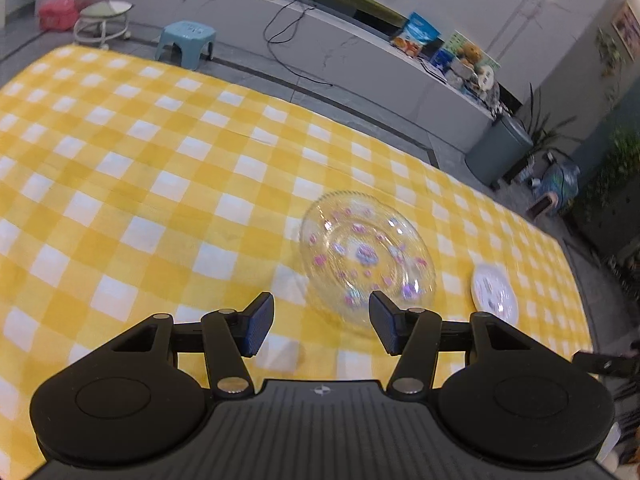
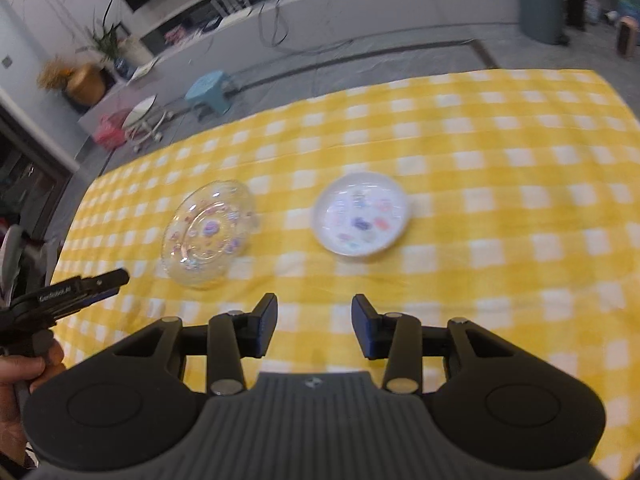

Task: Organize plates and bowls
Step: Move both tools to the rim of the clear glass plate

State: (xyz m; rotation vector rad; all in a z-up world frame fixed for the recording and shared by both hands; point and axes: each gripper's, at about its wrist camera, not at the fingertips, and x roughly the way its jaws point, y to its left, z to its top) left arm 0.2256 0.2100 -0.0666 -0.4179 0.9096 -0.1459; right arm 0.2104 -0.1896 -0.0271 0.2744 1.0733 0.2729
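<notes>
A clear glass plate (image 1: 366,258) with pink and purple flower prints lies on the yellow checked tablecloth (image 1: 140,184). It also shows in the right wrist view (image 2: 208,234). A small white plate (image 2: 360,214) with coloured pictures lies to its right, seen at the right edge in the left wrist view (image 1: 494,294). My left gripper (image 1: 322,322) is open and empty, just short of the glass plate's near rim. My right gripper (image 2: 314,328) is open and empty, short of both plates. The left gripper's fingers (image 2: 100,282) show at the left in the right wrist view.
The tablecloth (image 2: 500,208) covers the whole table. Beyond the far edge stand a blue stool (image 1: 186,42), a rolling stool (image 1: 102,20), a grey bin (image 1: 498,152) and a long low cabinet (image 1: 340,44) with packets on it.
</notes>
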